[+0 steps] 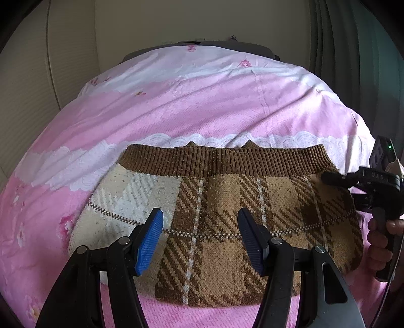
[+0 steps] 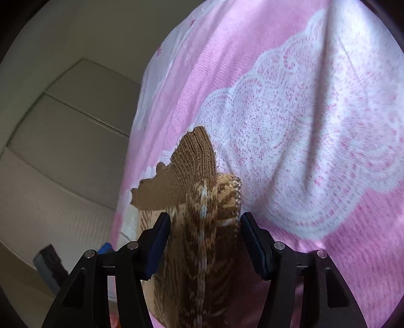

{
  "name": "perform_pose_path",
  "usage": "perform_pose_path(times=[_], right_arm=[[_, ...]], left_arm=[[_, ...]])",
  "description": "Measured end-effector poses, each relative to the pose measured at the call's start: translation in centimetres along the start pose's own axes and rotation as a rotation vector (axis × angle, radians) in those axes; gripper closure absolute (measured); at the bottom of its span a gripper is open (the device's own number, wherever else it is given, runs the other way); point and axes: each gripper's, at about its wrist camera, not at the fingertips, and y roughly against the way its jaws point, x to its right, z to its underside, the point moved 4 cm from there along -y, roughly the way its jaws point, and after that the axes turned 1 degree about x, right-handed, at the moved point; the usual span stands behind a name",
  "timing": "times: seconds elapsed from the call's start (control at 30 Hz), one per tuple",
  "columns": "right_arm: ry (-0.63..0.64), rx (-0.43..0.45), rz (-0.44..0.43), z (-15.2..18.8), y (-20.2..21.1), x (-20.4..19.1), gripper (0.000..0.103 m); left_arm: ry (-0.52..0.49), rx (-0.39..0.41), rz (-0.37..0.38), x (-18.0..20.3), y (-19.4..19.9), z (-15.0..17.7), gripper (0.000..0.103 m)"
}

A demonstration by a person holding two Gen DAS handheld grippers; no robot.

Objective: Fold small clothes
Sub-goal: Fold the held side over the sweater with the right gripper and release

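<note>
Positioning for the first fold: one plaid knit garment (image 1: 222,227) lies flat on the bed (image 1: 176,106), directly ahead of my left hand-held gripper (image 1: 200,242), which hangs half open and empty above it. My right hand-held gripper (image 2: 205,242) straddles the garment's right edge, jaws part open, pads not yet pressing. Next, I judge, both must close on the knit before lifting; count: one garment, two grippers.

A bed is covered by a pink sheet (image 1: 202,101) printed with small flowers (image 1: 67,224) and crossed by a white lace-patterned band (image 1: 290,140) with scalloped edges. Behind the bed stands a plain cream wall (image 1: 202,22), with grey curtains (image 1: 335,45) hanging in folds at one side. Pale panelled cupboard doors (image 2: 63,131) stand beside the bed.
</note>
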Motion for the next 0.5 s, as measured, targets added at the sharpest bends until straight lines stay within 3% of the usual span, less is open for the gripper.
perform_pose_path(times=[0.1,0.27,0.5], right_arm=[[-0.01,-0.009,0.013,-0.2,0.1,0.7,0.064],[-0.008,-0.009,-0.005,0.5,1.5,0.5,0.071],[-0.012,0.023,0.093,0.3,2.2,-2.7,0.075]], left_arm=[[0.002,0.004,0.005,-0.3,-0.1,-0.3,0.042],[-0.009,0.007,0.012,-0.7,0.0,-0.4,0.042],[0.037,0.003,0.016,-3.5,0.7,-0.6,0.042]])
